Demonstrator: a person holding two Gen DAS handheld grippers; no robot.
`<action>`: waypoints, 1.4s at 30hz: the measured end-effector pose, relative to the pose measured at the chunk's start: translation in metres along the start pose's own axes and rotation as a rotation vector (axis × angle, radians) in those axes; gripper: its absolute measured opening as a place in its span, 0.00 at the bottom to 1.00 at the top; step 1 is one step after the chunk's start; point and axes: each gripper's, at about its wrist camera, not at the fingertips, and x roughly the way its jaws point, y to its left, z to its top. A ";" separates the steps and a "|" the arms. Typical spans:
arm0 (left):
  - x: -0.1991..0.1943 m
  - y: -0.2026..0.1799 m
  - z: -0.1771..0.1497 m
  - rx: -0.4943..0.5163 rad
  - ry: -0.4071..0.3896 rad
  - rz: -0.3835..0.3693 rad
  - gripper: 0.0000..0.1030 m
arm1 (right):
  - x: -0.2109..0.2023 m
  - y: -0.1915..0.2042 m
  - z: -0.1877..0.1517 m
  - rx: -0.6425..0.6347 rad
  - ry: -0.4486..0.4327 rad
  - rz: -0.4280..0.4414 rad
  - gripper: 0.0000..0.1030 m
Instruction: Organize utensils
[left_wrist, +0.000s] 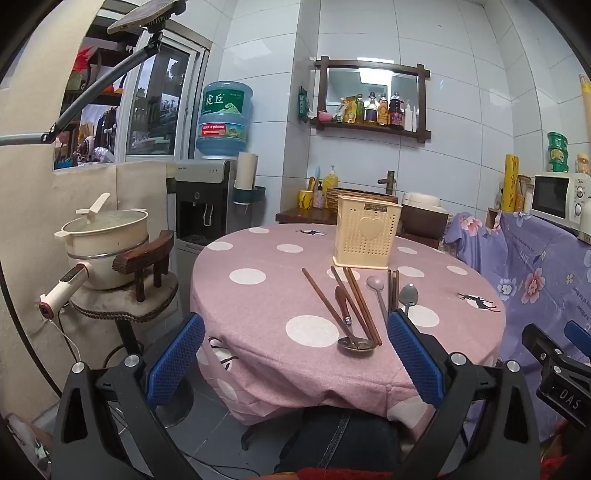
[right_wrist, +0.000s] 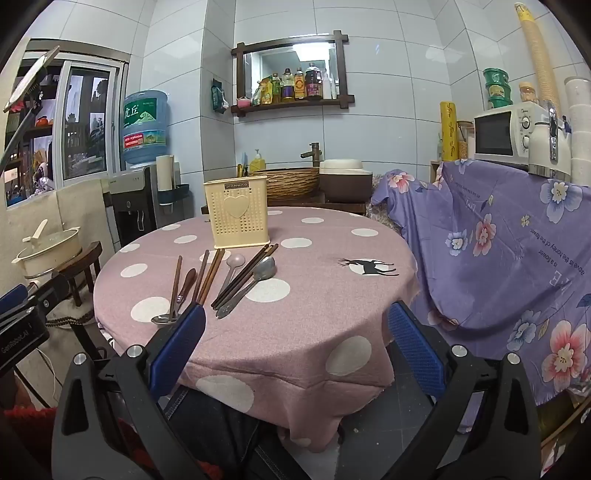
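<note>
A cream perforated utensil holder (left_wrist: 366, 233) (right_wrist: 238, 217) stands upright at the far side of the round pink polka-dot table (left_wrist: 258, 306) (right_wrist: 332, 302). In front of it lie brown chopsticks (left_wrist: 325, 301) (right_wrist: 208, 275), a wood-handled spoon (left_wrist: 349, 330) (right_wrist: 177, 299), a pink spoon (left_wrist: 377, 291) (right_wrist: 232, 267), dark chopsticks (left_wrist: 392, 291) (right_wrist: 245, 275) and a metal spoon (left_wrist: 408, 295) (right_wrist: 255, 282). My left gripper (left_wrist: 295, 354) is open and empty, near the table's front edge. My right gripper (right_wrist: 295, 347) is open and empty over the table's front edge.
A cream pot (left_wrist: 107, 240) on a small stool stands left of the table, with a water dispenser (left_wrist: 205, 199) behind. A purple floral cloth (right_wrist: 498, 251) covers furniture at right, with a microwave (right_wrist: 506, 134) on top. A sink basin (right_wrist: 291, 181) sits behind the table.
</note>
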 end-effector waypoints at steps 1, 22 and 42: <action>0.000 0.000 0.000 0.000 0.003 0.001 0.95 | 0.000 0.000 0.000 0.001 0.004 0.000 0.95; 0.002 -0.007 -0.004 0.005 0.005 -0.018 0.95 | -0.001 0.000 0.001 0.001 0.010 -0.002 0.95; -0.001 0.000 0.001 0.006 0.001 -0.018 0.95 | -0.002 0.001 0.001 0.000 0.011 -0.002 0.95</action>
